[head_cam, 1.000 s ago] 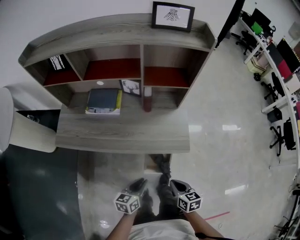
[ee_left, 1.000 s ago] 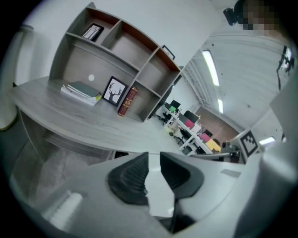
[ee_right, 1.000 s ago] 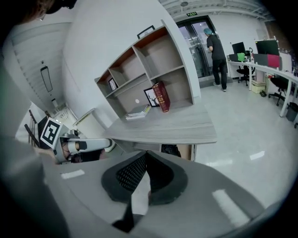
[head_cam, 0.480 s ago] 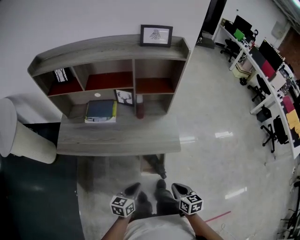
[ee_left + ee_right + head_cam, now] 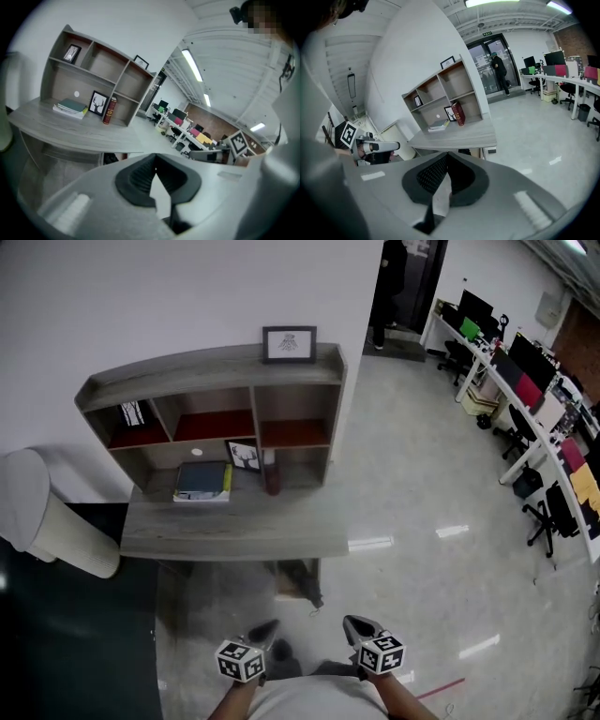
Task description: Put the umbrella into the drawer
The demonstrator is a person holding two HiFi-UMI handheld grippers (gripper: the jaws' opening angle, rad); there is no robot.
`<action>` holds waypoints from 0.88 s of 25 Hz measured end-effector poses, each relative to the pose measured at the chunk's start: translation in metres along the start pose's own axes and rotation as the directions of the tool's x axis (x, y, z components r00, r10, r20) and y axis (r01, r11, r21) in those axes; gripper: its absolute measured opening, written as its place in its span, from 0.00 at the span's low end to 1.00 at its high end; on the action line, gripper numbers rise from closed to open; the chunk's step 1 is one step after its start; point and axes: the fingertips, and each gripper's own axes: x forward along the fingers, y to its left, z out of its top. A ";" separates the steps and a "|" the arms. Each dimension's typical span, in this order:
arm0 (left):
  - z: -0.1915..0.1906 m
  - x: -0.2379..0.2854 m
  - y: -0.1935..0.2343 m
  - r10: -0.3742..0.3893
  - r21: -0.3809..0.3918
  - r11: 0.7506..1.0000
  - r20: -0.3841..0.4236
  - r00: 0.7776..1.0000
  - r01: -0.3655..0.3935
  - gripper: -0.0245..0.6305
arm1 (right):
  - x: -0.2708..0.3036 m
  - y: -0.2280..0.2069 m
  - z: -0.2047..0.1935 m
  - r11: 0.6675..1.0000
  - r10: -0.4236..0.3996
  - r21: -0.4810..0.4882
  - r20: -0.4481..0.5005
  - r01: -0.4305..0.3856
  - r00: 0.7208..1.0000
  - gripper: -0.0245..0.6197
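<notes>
- Head view: the left gripper (image 5: 265, 626) and right gripper (image 5: 356, 624) sit low by the person's body, well apart from the surface (image 5: 234, 532). Neither carries anything.
- Head view: under the surface's front edge is a brownish box, probably the open drawer (image 5: 284, 585). A dark shape in it is probably the umbrella (image 5: 307, 577), but it is too small to confirm.
- Left gripper view: the jaws are closed tip to tip, with nothing between them.
- Right gripper view: the jaws are likewise together, with nothing held.
- Judgement: the placing step looks done. If anything remains, it is shutting the drawer. That calls for approaching the surface and pushing squarely on the drawer front with closed jaws.
- Writing: none is legible.
  - The framed picture (image 5: 289, 344) on top of the shelf unit (image 5: 211, 367) shows only a drawing.
  - The red book (image 5: 271, 479) has an unreadable spine.
  - The green sign (image 5: 487, 33) over the doorway is too small to read.
</notes>
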 end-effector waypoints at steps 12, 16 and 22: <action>-0.042 -0.015 -0.096 0.057 -0.063 0.997 0.087 0.995 -0.052 0.04 | -0.103 -0.020 -0.039 0.992 0.101 -0.066 -0.079 -0.106 0.992 0.05; -0.059 -0.024 -0.115 0.078 -0.037 0.996 0.080 0.994 -0.076 0.04 | -0.126 -0.026 -0.050 0.990 0.118 -0.064 -0.078 -0.123 0.990 0.05; -0.067 -0.038 -0.135 0.094 0.020 0.995 0.091 0.991 -0.096 0.04 | -0.144 -0.018 -0.057 0.984 0.131 -0.120 -0.041 -0.135 0.991 0.05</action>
